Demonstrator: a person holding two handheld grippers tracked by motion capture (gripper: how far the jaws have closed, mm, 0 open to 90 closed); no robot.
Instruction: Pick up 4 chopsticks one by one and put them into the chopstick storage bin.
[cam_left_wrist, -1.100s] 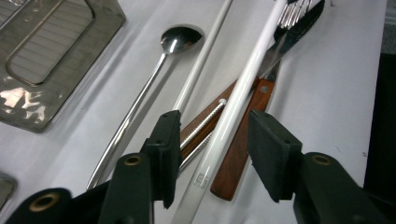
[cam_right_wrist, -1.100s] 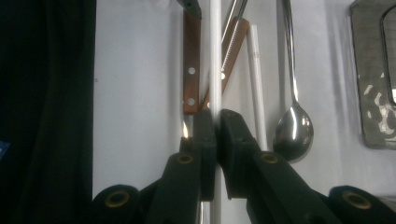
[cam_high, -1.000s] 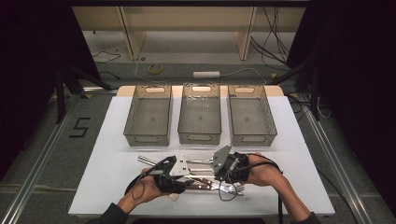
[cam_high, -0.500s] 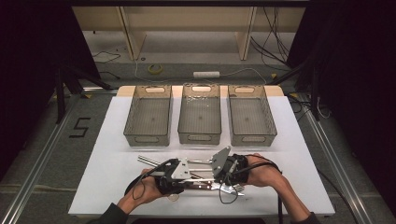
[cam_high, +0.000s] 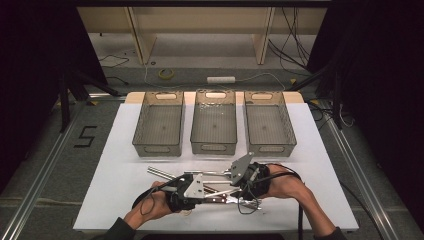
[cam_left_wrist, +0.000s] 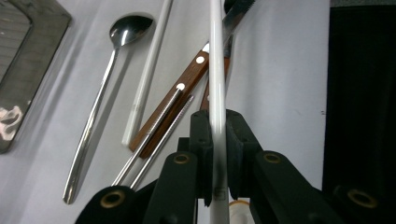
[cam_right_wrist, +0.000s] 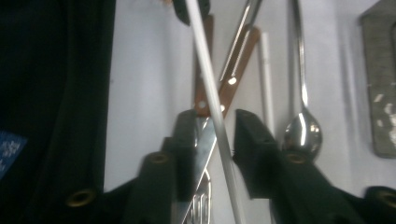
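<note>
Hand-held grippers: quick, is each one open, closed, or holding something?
Left hand-held gripper: just closed on the white chopstick.
Right hand-held gripper: just opened; chopstick loose between the jaws.

Three mesh baskets (cam_high: 159, 131), one spoon (cam_left_wrist: 100, 93) — two wooden-handled knives (cam_left_wrist: 173, 100)

Both forearms come in from the bottom of the high view and lie low over the surface (cam_high: 125, 150), with the hands close together. The left hand (cam_high: 152, 202) holds the left tool (cam_high: 197, 186), which points across toward the right. Its jaws have just been closing and now pinch tight on a thin white stick (cam_left_wrist: 216, 93) between them. The right hand (cam_high: 280, 182) holds the right tool (cam_high: 235, 175), which points back toward the left one. Its jaws have just been opening, and they stand apart on each side of the same stick without pressing it.
</note>
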